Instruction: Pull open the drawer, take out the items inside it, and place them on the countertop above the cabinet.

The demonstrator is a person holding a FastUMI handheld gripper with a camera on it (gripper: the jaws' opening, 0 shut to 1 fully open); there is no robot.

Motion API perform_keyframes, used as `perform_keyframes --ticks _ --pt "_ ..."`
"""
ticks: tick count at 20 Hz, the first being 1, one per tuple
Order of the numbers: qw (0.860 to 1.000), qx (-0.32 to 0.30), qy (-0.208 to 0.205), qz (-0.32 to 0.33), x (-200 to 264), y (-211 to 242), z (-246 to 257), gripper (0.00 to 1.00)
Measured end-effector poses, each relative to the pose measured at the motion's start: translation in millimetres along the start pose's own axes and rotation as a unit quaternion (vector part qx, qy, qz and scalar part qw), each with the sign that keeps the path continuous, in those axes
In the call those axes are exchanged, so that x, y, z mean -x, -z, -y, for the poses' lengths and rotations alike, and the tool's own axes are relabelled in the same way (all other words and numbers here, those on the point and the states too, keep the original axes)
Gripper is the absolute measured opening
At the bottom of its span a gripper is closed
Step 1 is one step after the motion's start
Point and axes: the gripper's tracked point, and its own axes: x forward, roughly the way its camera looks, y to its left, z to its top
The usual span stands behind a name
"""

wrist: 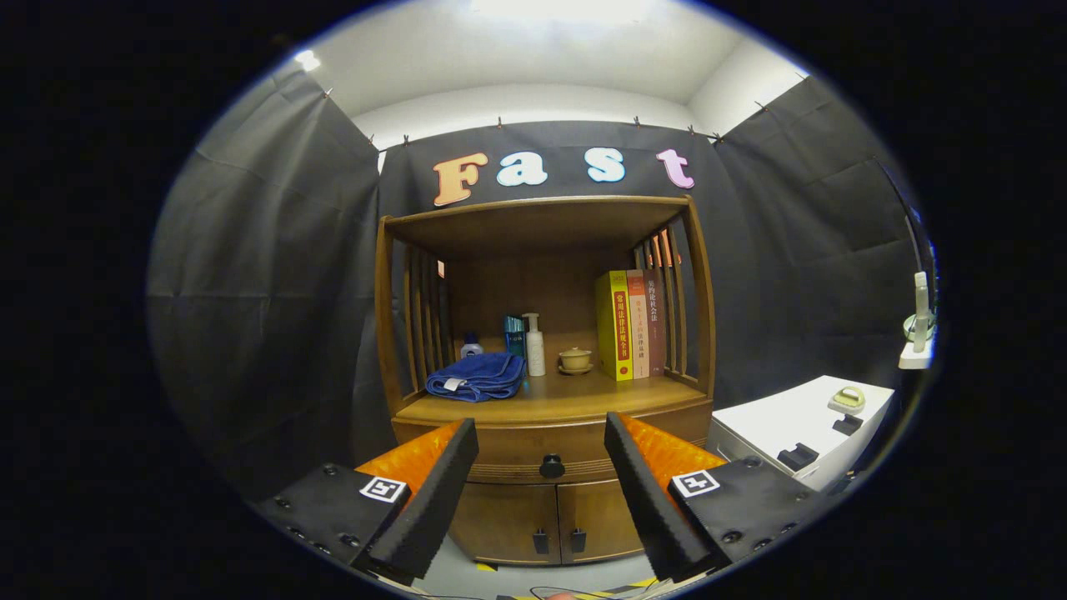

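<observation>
Hand-held gripper [542, 467] gapes, empty, before the closed drawer [550, 454].

Black cloth walls [267, 275] hang on three sides under a white ceiling [533, 58] — brightly lit overhead. A white cabinet [792, 425] stands beside the cloth, on a grey floor [508, 575].

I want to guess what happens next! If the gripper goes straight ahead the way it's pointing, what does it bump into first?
Probably the dark drawer knob. It sits centred between the open gripper's fingers, on the closed drawer front of the wooden cabinet. Nothing seems to stand in between, though depth is hard to judge.
</observation>
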Motion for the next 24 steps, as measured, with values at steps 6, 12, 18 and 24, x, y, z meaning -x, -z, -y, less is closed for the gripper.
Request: perform_keyframes --ticks 6,12,18,24 --pt "1.000 0.003 -0.011 0.002 -25 3 -1 1.00" --pt "1.000 0.015 -0.012 0.014 -91 25 -2 1.00" --pt "0.998 0.057 -0.003 0.007 -152 89 8 1.00" --pt "0.998 0.047 0.002 -0.034 -200 164 19 0.97"
